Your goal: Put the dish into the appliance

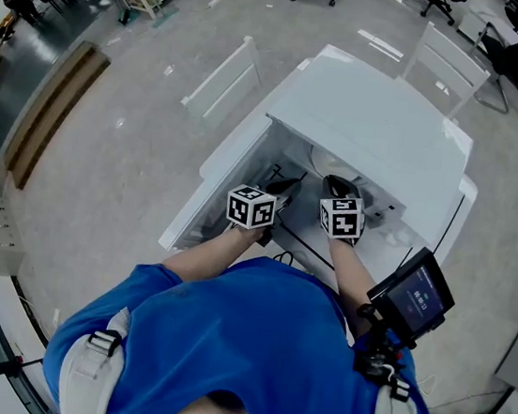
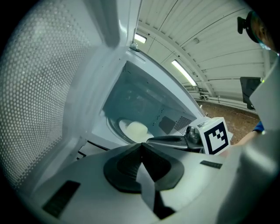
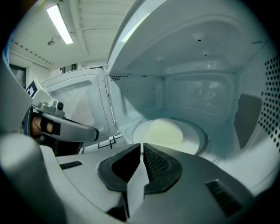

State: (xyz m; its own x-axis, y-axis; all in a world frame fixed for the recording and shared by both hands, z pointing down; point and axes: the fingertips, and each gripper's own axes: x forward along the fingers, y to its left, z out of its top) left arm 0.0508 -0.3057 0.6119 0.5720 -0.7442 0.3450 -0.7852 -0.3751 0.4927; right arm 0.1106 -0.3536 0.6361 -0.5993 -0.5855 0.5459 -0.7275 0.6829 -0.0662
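Both my left gripper (image 2: 141,148) and right gripper (image 3: 142,148) are closed on nothing. The pale dish (image 3: 166,131) lies on the turntable (image 3: 204,139) inside the open microwave (image 1: 374,122). It seems stiff, smooth and breakable, so I would pinch its rim.

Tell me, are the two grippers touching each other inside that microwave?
Apart. The head view shows the left gripper and right gripper side by side, with the pale inside of the microwave plainly visible between them.

left gripper (image 2: 141,148) closed, right gripper (image 3: 141,148) closed, side by side
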